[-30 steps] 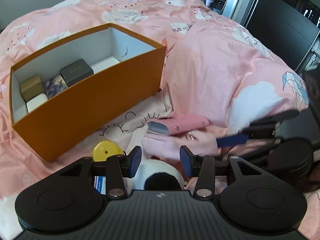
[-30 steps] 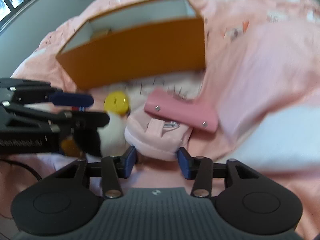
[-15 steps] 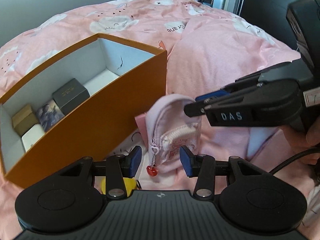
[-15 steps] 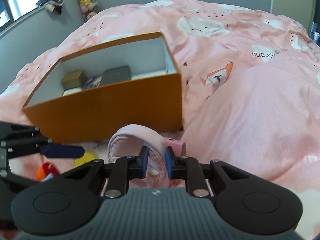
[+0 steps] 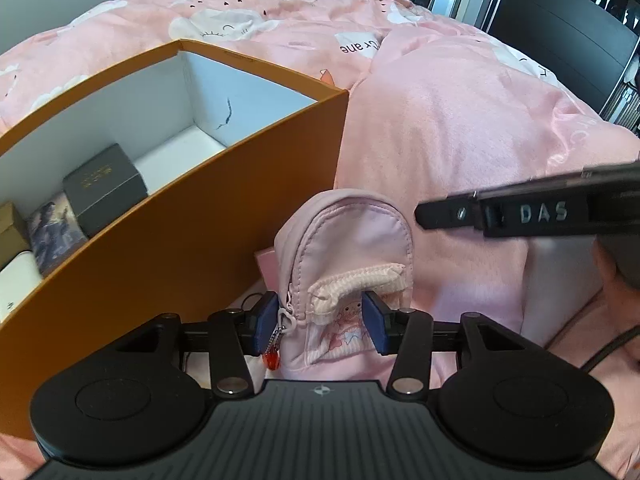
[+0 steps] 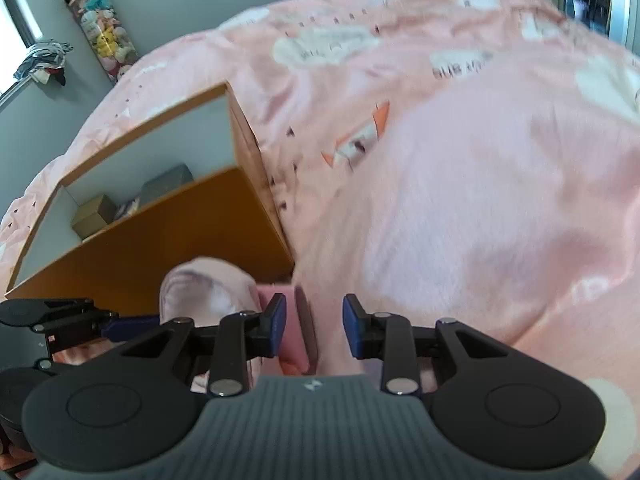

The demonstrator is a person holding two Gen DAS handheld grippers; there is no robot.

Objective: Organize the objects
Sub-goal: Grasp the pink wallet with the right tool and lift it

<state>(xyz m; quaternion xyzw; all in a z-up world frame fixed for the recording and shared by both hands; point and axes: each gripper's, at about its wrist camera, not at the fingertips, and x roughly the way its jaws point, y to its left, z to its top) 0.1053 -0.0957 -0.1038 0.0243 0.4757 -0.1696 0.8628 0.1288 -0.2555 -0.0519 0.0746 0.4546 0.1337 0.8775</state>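
Note:
A small pink backpack pouch with a red charm stands between the fingers of my left gripper. The jaws are opening, and the pads sit at the pouch's sides without visibly squeezing it. The orange box is just left of it. A finger of my right gripper reaches in from the right, clear of the pouch. In the right wrist view the pouch lies left of my right gripper. Its jaws are opening, with a pink case between them, beside the left pad.
The box holds a dark grey box, a picture card pack, a tan box and a white one; its right half is bare. A folded pink blanket rises on the right. A hand holds the right gripper.
The right gripper picked the pouch up off the bed and held it in front of the left gripper, then let go and swung right. The left gripper moved forward and down around the pouch.

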